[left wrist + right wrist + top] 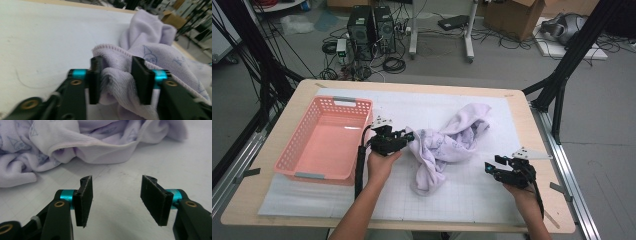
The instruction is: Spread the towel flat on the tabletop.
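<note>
Lilac towel (446, 142) lies crumpled mid-counter (522, 115) beside pink basket (324, 140); left gripper (116, 80) fingers stand apart with a towel fold loose between them, right gripper (116, 200) fingers apart, empty, near towel.

Left claw (408, 136) at lavender towel (447, 142); pink basket (328, 142) beside.

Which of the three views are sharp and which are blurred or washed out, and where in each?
High view: evenly lit, slightly soft, with towel and basket clear. Left gripper view: background smeared and the white mat washed out, while the towel fold between the jaws stays readable. Right gripper view: pads crisp, but the towel behind is soft.
</note>
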### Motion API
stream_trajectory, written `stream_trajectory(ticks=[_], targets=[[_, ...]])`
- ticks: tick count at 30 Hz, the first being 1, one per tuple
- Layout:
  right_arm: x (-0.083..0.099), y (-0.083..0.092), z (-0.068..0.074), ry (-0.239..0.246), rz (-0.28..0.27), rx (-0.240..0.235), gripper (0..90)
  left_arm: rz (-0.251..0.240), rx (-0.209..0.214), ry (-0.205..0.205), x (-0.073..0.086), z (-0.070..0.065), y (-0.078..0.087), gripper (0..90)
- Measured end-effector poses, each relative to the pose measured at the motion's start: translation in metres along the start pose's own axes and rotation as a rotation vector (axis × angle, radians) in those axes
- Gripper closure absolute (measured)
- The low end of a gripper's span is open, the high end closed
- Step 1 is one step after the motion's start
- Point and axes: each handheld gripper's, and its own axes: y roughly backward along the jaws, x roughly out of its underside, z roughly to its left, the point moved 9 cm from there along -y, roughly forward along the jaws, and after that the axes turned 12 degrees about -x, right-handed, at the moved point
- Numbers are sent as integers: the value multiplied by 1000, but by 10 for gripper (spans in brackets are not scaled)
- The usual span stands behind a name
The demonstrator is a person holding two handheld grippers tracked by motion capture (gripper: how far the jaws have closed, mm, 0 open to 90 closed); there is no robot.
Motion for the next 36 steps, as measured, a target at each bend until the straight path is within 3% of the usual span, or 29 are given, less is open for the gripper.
stream_trajectory(ticks=[4, 8, 11, 14, 17, 19, 20, 21, 22, 25, 29, 31, 36], targets=[[3, -14, 12, 24, 46, -62, 572, -5, 75, -5, 7, -14, 21, 459], [2, -28, 29, 72, 86, -124, 644, -22, 88, -62, 13, -22, 38, 449], [1, -39, 41, 98, 109, -165, 627, -4, 124, -76, 19, -31, 39, 424], [-3, -55, 51, 100, 128, -189, 550, 70, 144, -90, 31, -42, 24, 381], [-14, -73, 57, 124, 136, -176, 520, 124, 115, -107, 41, -47, 6, 375], [-24, -86, 57, 139, 136, -165, 546, 163, 88, -111, 46, -45, -3, 450], [-28, -91, 57, 152, 142, -161, 631, 169, 80, -115, 48, -42, -5, 579], [-31, -96, 58, 168, 147, -157, 772, 164, 67, -125, 48, -38, -6, 728], [-34, -99, 59, 192, 155, -172, 870, 152, 36, -126, 46, -33, -6, 817], [-48, -104, 56, 199, 132, -151, 873, 114, -54, -136, 37, -13, -2, 847], [-72, -105, 45, 173, 67, -131, 872, 73, -128, -153, 29, 5, 3, 849], [-84, -106, 38, 159, 24, -113, 872, 53, -155, -141, 25, 14, 4, 849], [-107, -109, 13, 155, -74, 9, 875, 39, -192, -151, 24, 27, 3, 850]])
